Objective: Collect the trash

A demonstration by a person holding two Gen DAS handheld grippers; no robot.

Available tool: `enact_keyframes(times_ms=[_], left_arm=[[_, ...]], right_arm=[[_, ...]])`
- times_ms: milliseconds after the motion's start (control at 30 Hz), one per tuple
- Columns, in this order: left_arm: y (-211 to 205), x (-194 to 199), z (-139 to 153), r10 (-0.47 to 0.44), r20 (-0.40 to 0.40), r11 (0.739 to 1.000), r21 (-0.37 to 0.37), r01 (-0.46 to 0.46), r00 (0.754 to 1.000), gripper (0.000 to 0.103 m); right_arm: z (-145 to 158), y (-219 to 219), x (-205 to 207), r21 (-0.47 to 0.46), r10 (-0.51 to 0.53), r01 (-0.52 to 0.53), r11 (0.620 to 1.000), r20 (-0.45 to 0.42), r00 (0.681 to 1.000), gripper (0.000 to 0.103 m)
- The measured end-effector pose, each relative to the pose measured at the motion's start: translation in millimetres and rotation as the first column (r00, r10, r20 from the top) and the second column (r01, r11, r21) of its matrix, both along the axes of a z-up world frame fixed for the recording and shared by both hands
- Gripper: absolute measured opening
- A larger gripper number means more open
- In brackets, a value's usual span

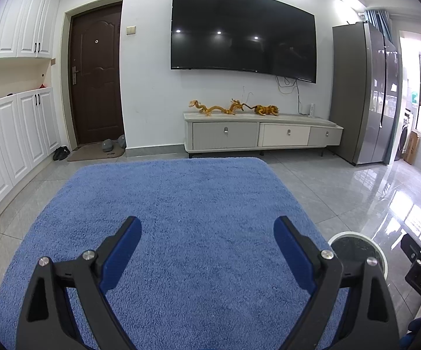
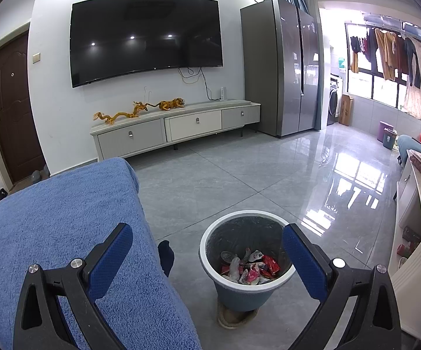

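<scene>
right gripper (image 2: pixel 207 243) wide open, nothing in it, over the bin (image 2: pixel 247 288) full of wrappers (image 2: pixel 251 267), beside the blue towel's (image 2: pixel 64 218) right edge

Grey-blue white-rimmed trash bin (image 2: pixel 247 262) upright on the floor, dark liner, crumpled red-and-white wrappers (image 2: pixel 250 267) heaped inside

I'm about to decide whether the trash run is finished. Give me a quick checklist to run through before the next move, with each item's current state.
1. Left gripper empty, jaws apart: ok.
2. Right gripper empty, jaws apart: ok.
3. Bin upright on the floor: ok.
4. Wrappers lie inside the bin: ok.
5. Blue cloth shows no trash: ok.
6. Floor behind the person: cannot tell.
</scene>
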State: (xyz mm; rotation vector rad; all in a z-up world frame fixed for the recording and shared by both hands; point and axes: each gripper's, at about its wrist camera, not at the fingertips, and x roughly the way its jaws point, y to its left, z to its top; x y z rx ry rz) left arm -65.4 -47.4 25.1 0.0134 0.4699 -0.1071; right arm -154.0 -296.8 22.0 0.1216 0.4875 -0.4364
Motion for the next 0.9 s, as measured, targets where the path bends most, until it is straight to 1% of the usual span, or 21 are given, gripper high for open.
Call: enact_keyframes(times_ms=[900], left_arm=[[5.0,5.9,-0.2,-0.014,-0.020,1.000,-0.002,0.014,1.000,0.092]], right_arm=[[0.0,0.2,-0.1,0.002,0.000,0.000,1.000,-0.002,1.000,0.103]])
